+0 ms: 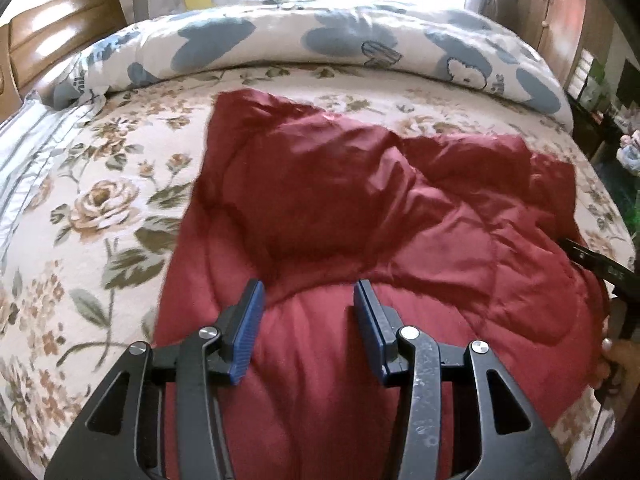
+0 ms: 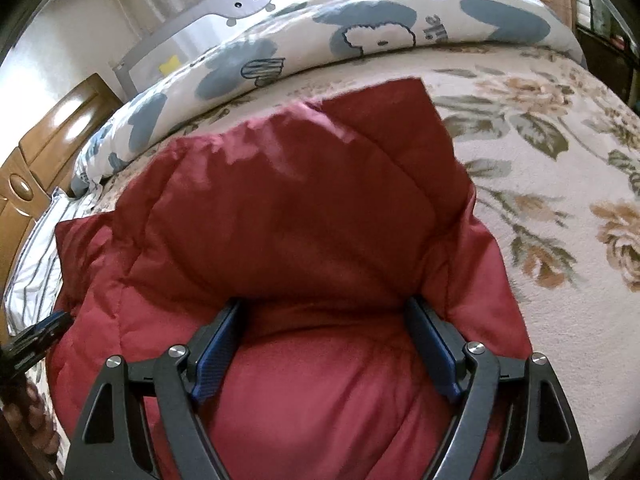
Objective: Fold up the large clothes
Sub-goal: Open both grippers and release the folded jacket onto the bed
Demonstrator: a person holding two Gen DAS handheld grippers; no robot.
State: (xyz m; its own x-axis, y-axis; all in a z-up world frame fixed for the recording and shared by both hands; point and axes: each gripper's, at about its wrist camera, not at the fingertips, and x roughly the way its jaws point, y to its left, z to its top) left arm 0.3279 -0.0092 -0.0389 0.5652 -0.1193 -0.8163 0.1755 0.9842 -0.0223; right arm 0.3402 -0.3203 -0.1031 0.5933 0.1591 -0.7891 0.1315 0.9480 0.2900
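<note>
Your red quilted garment [image 1: 384, 200] lies on the bed [image 1: 100, 208], spread over the floral cover, with the rolled blue-and-white duvet [image 1: 320, 44] well beyond its far edge. It looks like a padded coat already doubled over itself, though the bunched folds make it hard to say which part is which.

Your left gripper [image 1: 308, 320] hangs above the near part of the garment with its fingers [image 1: 248, 332] partly apart and nothing between them; you can see red fabric clean through the gap, and the pads are not pressing anything. Your right gripper [image 2: 324, 344] has its fingers [image 2: 216, 356] spread much wider, and a puffy hump of the garment [image 2: 304, 208] bulges up between them. The pads sit close beside that hump, but I cannot tell whether they are pinching it or just straddling it.

The relation that matters: the garment lies directly ahead of and below both grippers, and its long axis runs across your view from left to right, with a raised flap at the far side. In the left wrist view the right gripper [image 1: 600, 264] shows at the garment's right edge, so the two hands stand at opposite sides. The right hand is nearer to a grip, being sunk into the fabric; the left has to drop before it can take the near edge.
</note>
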